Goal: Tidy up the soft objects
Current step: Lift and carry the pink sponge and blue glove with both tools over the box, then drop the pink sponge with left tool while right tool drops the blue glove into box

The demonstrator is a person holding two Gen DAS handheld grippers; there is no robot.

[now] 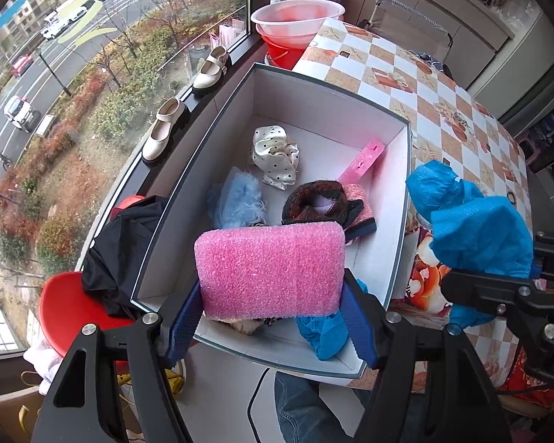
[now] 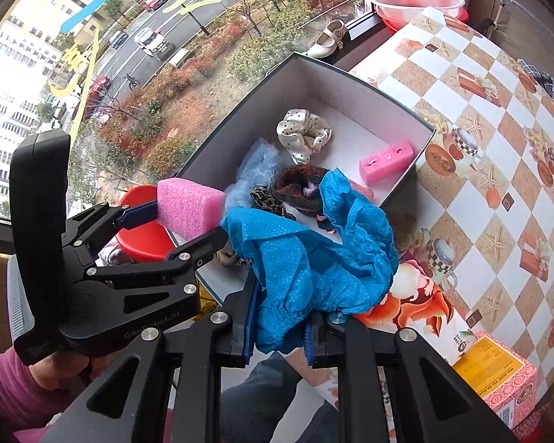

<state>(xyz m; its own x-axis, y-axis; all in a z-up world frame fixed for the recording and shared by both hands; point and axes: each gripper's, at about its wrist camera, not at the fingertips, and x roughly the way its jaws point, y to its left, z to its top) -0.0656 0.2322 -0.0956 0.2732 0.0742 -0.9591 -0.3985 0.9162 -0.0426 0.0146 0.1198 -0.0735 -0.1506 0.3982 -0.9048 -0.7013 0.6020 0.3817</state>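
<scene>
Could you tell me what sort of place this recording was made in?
Most likely a flat high up in a residential block: the window looks down on a street with cars, shoes stand on the sill, and a table with a checked oilcloth bears the box of soft things.

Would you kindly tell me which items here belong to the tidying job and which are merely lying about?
Part of the job:
pink foam block in the left gripper
blue cloth in the right gripper
box
polka-dot scrunchie
small pink sponge

Just lying about:
cream shoes
pink basin
red chair
</scene>
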